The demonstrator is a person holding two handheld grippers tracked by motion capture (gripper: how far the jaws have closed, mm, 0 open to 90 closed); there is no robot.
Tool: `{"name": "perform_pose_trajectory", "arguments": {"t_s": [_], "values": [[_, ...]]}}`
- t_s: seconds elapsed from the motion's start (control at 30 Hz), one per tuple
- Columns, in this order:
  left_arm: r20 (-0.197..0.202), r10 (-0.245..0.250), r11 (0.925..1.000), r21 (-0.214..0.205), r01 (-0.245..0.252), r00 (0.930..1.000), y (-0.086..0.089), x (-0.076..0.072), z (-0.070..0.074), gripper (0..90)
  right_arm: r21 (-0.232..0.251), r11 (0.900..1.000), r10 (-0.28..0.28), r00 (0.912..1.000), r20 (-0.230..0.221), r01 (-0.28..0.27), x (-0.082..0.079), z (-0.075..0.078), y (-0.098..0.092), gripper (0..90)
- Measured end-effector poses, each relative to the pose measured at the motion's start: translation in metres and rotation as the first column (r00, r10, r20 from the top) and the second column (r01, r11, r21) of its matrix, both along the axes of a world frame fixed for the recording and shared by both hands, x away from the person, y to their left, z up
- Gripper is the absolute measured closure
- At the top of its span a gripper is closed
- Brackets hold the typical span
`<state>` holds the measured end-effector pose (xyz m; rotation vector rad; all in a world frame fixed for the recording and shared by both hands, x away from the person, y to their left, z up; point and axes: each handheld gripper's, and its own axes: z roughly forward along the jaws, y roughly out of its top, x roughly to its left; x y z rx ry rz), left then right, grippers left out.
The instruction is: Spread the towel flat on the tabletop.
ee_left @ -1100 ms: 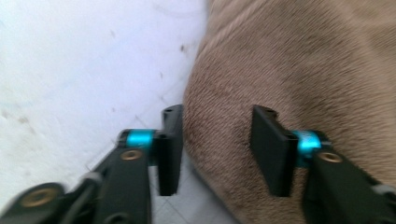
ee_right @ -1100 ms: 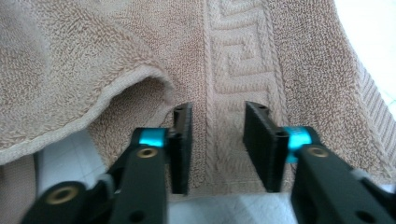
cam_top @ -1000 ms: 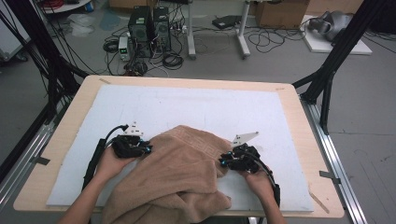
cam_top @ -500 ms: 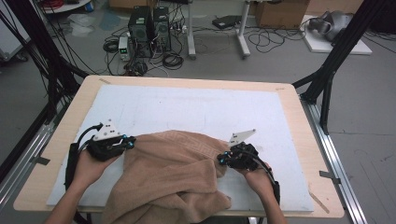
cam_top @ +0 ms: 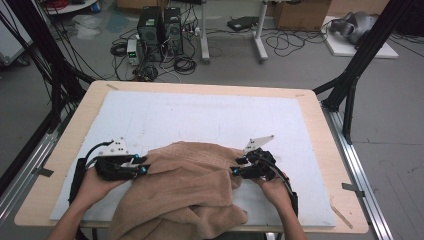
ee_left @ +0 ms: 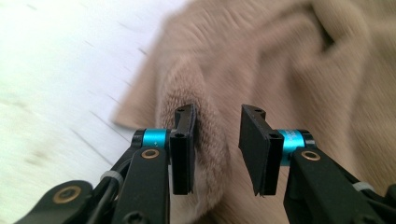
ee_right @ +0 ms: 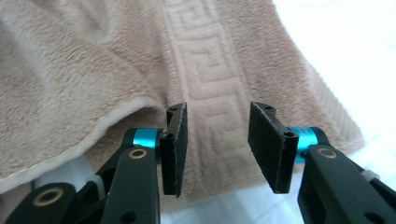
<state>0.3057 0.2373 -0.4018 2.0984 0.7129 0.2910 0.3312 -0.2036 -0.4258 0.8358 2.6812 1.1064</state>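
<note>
High view first: a tan towel point(cam_top: 185, 190) lies rumpled on the white mat point(cam_top: 200, 115) that covers the wooden table point(cam_top: 320, 125), bunched toward the near edge of the mat, with one part hanging over the table's front edge. The left gripper point(cam_top: 142, 169) sits at the towel's left side, held in the person's left hand point(cam_top: 95, 182); the right gripper point(cam_top: 235, 167) sits at the towel's right side, held in the right hand point(cam_top: 272, 185). Both point inward at the towel from opposite sides.

Left gripper view: the jaws have just been opening and now stand apart, with a raised fold of the towel point(ee_left: 201, 93) between them. The fold lies against the left pad, while a clear gap shows at the right pad, so the cloth is not clamped. Motion blur softens the rest of the cloth, so its folds are perhaps less sharp than they look.

Right gripper view: these jaws have just been opening too and stand apart above the towel's woven key-pattern border point(ee_right: 210, 79), which runs between them. Neither pad presses on the cloth, and a hemmed edge of the towel lies just left of the left jaw
</note>
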Motion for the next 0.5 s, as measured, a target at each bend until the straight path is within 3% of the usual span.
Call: {"name": "perform_pose_trajectory", "arguments": {"t_s": [0.1, 0.17, 0.2, 0.3, 0.33, 0.4, 0.5], "values": [[0.013, 0.052, 0.9983, -0.026, -0.052, 0.9986, -0.001, 0.015, 0.005, 65.2, 0.006, 0.9998, -0.017, 0.9999, 0.002, 0.017, 0.003, 0.0, -0.003, 56.2], [0.023, 0.078, 0.9968, -0.022, -0.077, 0.9967, -0.006, 0.023, 0.005, 58.2, 0.009, 0.9997, -0.023, 0.9997, -0.009, 0.023, 0.004, -0.001, -0.003, 54.1], [0.023, 0.084, 0.9964, -0.003, -0.084, 0.9962, -0.009, 0.026, 0.004, 51.8, 0.003, 0.9998, -0.02, 0.9997, -0.01, 0.02, 0.005, -0.003, -0.003, 52.7], [-0.03, 0.077, 0.9959, 0.05, -0.075, 0.9966, -0.018, 0.035, -0.005, 50.2, -0.026, 0.9995, -0.017, 0.9992, -0.035, 0.016, 0.007, -0.008, 0.001, 51.7], [-0.053, 0.065, 0.9956, 0.071, -0.061, 0.9965, -0.02, 0.037, -0.008, 52.0, -0.037, 0.9991, -0.02, 0.9995, -0.026, 0.019, 0.007, -0.009, 0.003, 53.6], [-0.083, 0.036, 0.9931, 0.114, -0.027, 0.9959, -0.024, 0.038, -0.015, 64.8, -0.053, 0.9986, -0.008, 0.9999, -0.007, 0.008, 0.007, -0.009, 0.004, 63.4], [-0.09, -0.006, 0.9911, 0.132, 0.018, 0.996, -0.03, 0.033, -0.017, 79.5, -0.034, 0.9991, 0.022, 0.9995, -0.022, -0.023, 0.008, -0.01, 0.004, 80.2]]}}
